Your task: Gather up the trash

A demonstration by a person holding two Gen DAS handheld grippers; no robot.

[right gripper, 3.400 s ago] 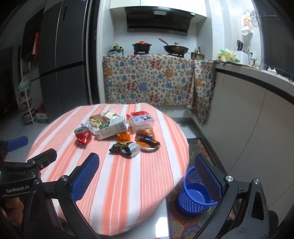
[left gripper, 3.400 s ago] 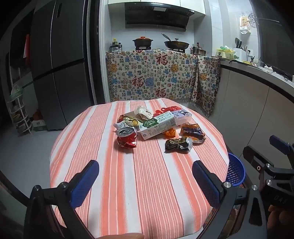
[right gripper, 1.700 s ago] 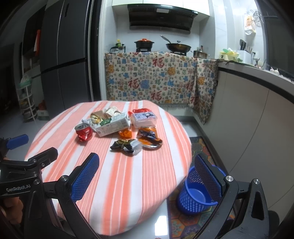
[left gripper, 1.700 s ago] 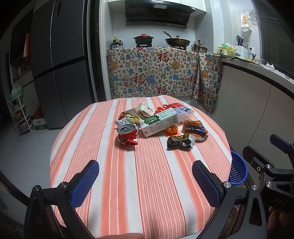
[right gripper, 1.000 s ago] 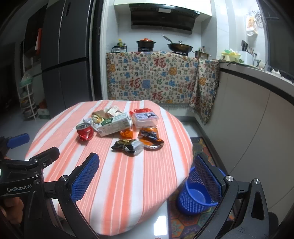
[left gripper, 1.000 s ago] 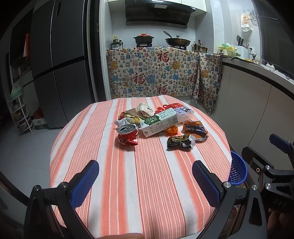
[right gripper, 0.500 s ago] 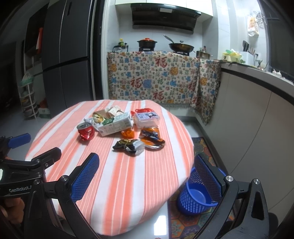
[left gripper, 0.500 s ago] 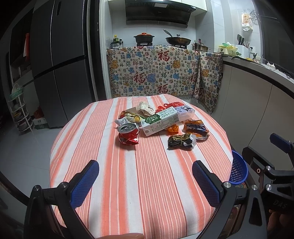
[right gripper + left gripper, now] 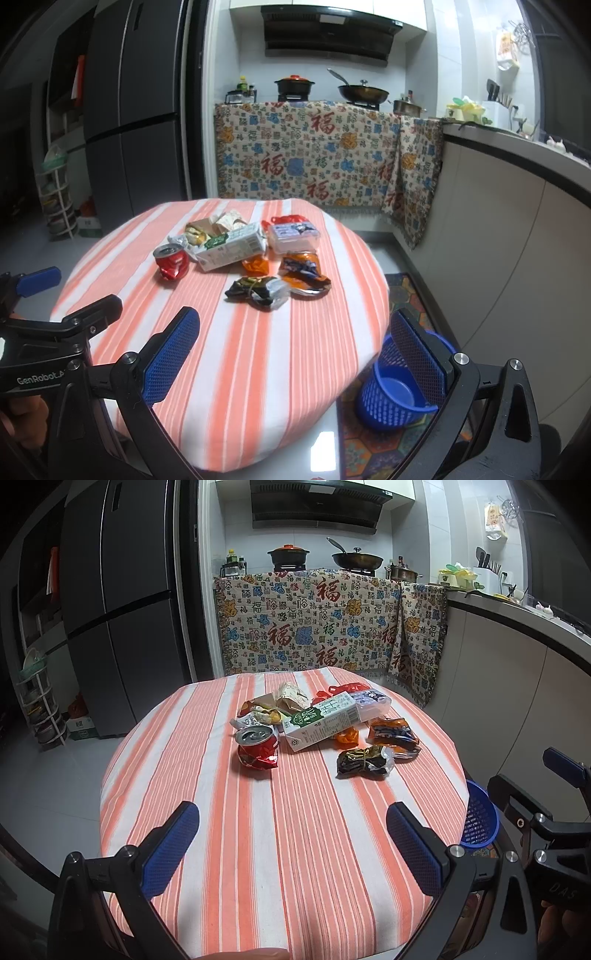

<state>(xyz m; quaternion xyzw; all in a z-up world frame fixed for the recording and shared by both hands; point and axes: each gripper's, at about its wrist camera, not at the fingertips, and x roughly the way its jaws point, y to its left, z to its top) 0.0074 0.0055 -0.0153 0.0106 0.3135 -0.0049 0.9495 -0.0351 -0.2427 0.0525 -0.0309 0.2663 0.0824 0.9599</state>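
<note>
Both tongs gape wide and hold nothing — the left gripper [image 9: 291,834] and right gripper [image 9: 295,343] hover at the near edge of the striped table [image 9: 229,849]; the trash sits clustered at the far side, the crushed can [image 9: 256,746] nearest on the left. The blue basket [image 9: 397,393] waits on the floor to the right; best to take the dark wrapper [image 9: 258,290] first — low approach, pinching its bunched middle.

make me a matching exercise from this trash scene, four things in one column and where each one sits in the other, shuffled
Things:
1. crushed red can
2. milk carton
3. blue basket
4. dark wrapper

Places:
A. on the floor beside the table, at its right edge
B. lying on its side in the middle of the trash pile
C. at the left end of the pile, its top facing up
D. nearest the grippers on the pile's right side

Pairs: 1-C, 2-B, 3-A, 4-D
</note>
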